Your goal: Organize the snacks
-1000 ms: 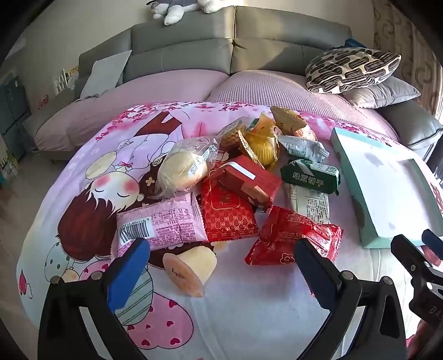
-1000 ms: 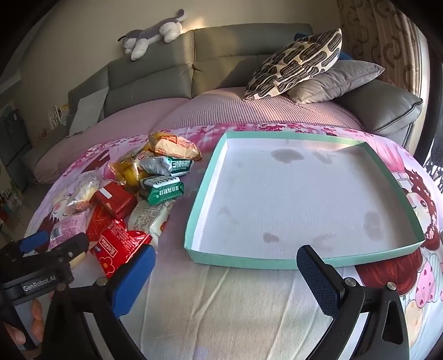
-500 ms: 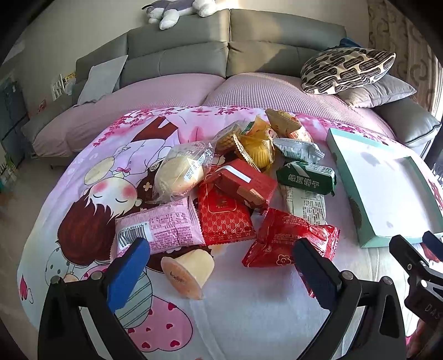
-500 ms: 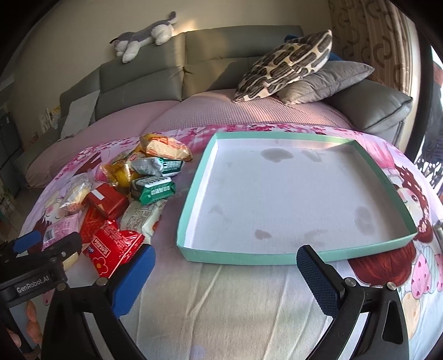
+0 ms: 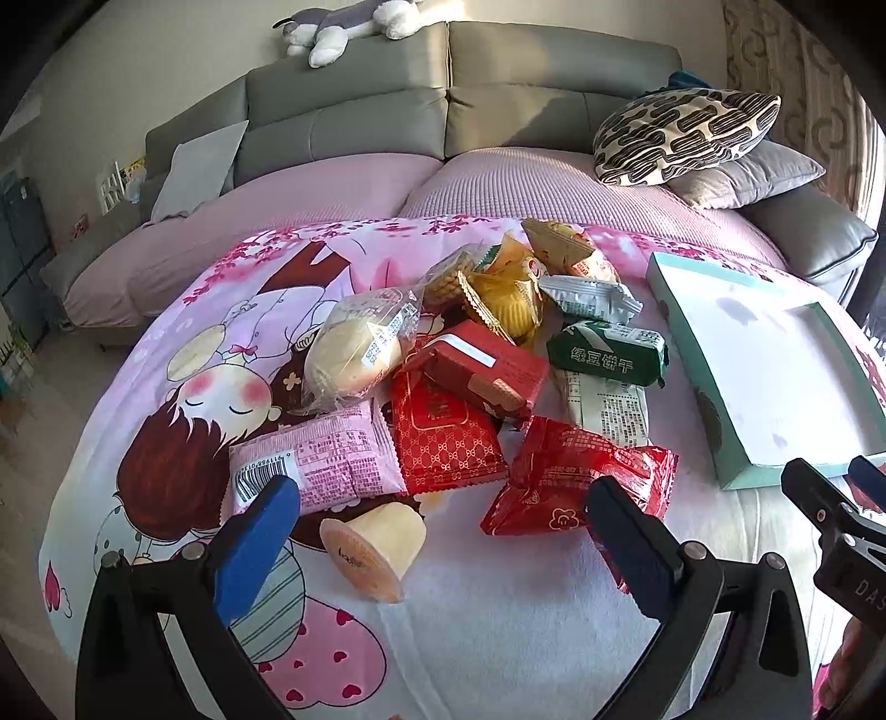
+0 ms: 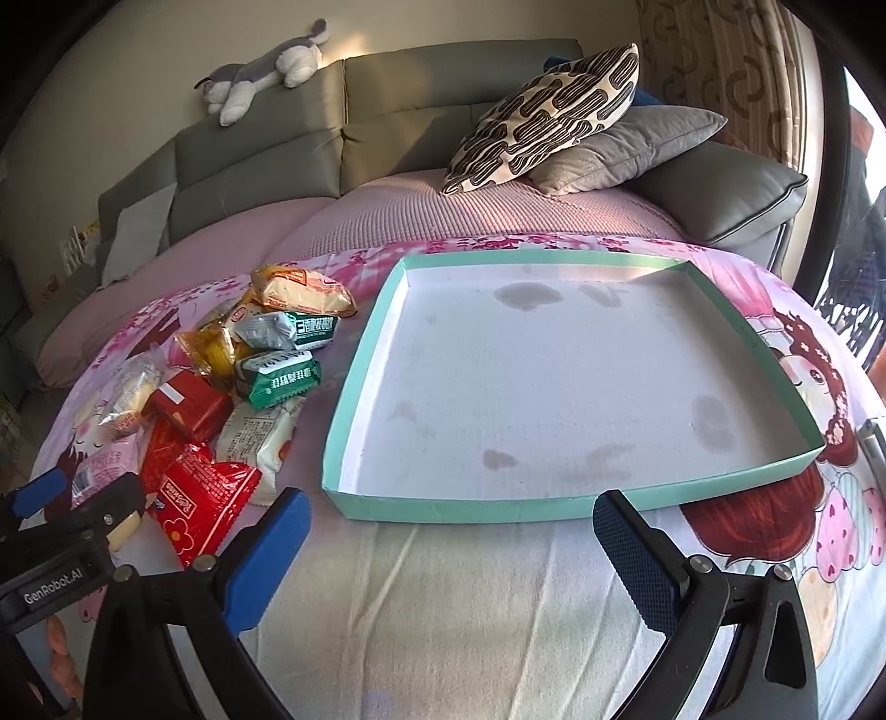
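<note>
Through my left wrist camera, my left gripper (image 5: 440, 534) hangs with jaws wide and holding nothing over the snack pile (image 5: 470, 376); a pudding cup (image 5: 376, 545) lies on its side between my fingers, untouched. Through my right wrist camera, my right gripper (image 6: 446, 545) is spread wide too, before the teal tray (image 6: 459, 507), whose stained white floor holds no snacks; the pile lies just left of it

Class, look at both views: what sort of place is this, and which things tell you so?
Most likely a home living room: a grey sofa, cushions and a plush toy.
</note>
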Motion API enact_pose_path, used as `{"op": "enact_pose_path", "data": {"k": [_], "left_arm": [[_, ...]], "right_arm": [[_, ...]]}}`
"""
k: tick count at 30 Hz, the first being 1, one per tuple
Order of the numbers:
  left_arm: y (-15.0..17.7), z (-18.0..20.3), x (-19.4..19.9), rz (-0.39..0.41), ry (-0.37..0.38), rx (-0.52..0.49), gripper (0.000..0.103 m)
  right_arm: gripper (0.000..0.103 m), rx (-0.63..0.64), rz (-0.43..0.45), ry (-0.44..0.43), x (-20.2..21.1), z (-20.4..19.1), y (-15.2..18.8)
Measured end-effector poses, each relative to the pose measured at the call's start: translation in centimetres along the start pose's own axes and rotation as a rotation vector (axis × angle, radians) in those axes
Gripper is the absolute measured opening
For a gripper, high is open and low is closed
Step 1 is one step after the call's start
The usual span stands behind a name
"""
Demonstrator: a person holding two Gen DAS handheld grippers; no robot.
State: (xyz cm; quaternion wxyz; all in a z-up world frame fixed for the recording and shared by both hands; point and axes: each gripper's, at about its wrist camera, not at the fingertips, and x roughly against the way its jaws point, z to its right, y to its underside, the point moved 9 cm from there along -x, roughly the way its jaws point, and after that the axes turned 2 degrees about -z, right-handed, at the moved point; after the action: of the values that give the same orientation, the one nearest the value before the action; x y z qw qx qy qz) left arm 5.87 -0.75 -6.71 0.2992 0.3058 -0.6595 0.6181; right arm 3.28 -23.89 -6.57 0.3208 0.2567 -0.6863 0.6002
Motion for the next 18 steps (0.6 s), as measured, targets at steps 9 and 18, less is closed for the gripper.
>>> {"op": "enact_pose_path", "data": {"k": [9, 18], "left_arm": [[-0.14, 0.23, 0.11, 0.016, -0.009, -0.022, 0.103], [-0.09, 0.16, 0.03, 0.021, -0.018, -0.026, 0.103]], "right_arm": [[0.103, -0.002, -0.017, 0.005, -0.43, 0.09, 0.11], [0.103, 0.051, 0.002, 0.004, -0.41, -0.62, 0.20]]}}
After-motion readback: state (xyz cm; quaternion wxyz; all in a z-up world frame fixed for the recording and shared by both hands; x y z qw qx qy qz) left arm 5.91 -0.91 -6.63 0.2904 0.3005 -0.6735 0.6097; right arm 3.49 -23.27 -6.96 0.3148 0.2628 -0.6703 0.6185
